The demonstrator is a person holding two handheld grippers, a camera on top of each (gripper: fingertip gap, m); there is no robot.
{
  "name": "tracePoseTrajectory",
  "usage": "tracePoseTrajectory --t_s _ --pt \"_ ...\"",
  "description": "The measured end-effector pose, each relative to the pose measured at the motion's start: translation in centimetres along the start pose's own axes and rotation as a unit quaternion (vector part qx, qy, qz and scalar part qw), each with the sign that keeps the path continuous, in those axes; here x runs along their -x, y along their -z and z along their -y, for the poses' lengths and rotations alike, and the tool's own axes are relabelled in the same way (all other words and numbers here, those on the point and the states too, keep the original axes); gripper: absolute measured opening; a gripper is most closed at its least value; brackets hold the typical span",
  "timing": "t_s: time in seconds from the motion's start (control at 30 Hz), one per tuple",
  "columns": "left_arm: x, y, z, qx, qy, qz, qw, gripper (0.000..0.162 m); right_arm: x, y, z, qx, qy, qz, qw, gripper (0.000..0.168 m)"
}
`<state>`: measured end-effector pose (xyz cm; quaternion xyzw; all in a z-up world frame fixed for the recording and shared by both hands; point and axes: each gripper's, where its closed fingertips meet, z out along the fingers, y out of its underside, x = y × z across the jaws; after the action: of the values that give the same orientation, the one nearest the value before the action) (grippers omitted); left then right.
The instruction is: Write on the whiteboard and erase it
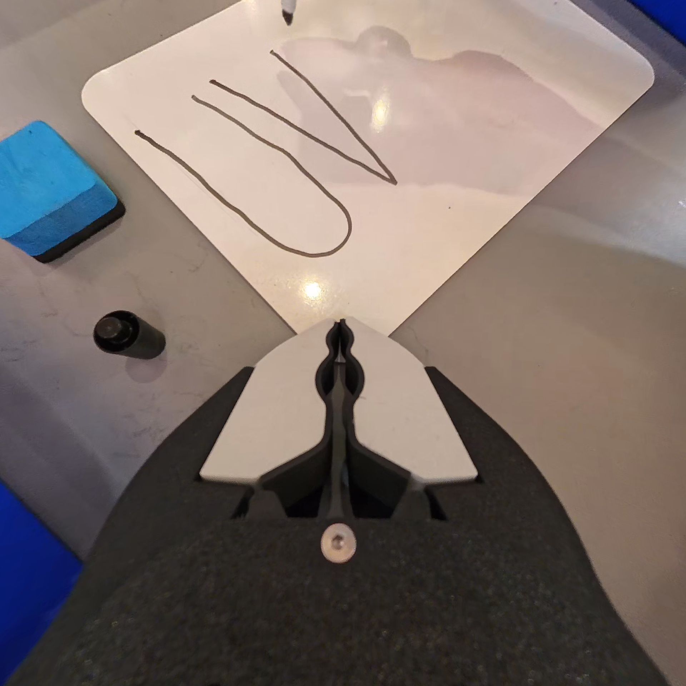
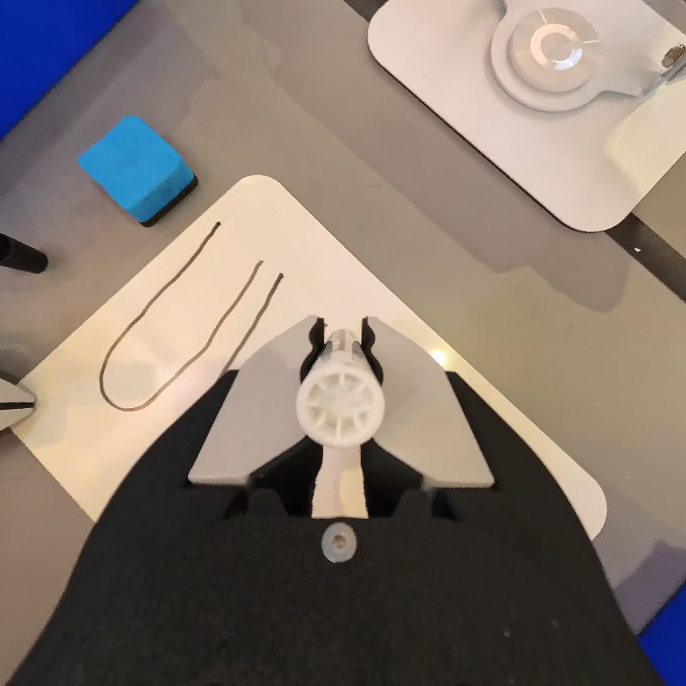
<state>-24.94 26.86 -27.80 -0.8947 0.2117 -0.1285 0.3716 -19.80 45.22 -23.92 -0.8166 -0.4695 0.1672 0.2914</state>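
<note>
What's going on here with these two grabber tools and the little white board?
A person is drawing on a whiteboard with two hand-held grippers. The right gripper clamps a marker, whose tip is over the board's far corner. Two looping dark lines are already drawn. The left gripper is shut and empty at the near corner. The blue eraser and marker cap lie untouched on the grey table.

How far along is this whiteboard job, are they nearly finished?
About halfway. Done: dark strokes are drawn on the whiteboard, and the cap lies off. In hand: the right gripper grips the marker. Left: erasing; the blue eraser sits untouched beside the board.
</note>
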Motion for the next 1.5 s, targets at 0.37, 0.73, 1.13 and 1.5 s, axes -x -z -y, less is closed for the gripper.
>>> tracePoseTrajectory --t_s 0.37,0.73,1.13,1.5 --pt "0.0 0.0 0.0 0.0 0.001 -0.001 1.0 0.0 0.1 -0.8 -0.5 0.003 -0.011 0.005 1.0 0.019" --pt "0.0 0.0 0.0 0.0 0.001 -0.001 1.0 0.0 3.5 2.1 -4.0 -0.001 -0.025 0.004 1.0 0.02" --pt "0.0 0.0 0.0 0.0 0.0 0.002 1.0 0.0 6.7 5.1 -7.7 -0.005 -0.03 0.0 1.0 0.02" --pt "0.1 0.0 0.0 0.0 0.001 0.001 1.0 0.0 2.2 3.0 -5.3 0.003 -0.04 -0.005 0.999 0.019"
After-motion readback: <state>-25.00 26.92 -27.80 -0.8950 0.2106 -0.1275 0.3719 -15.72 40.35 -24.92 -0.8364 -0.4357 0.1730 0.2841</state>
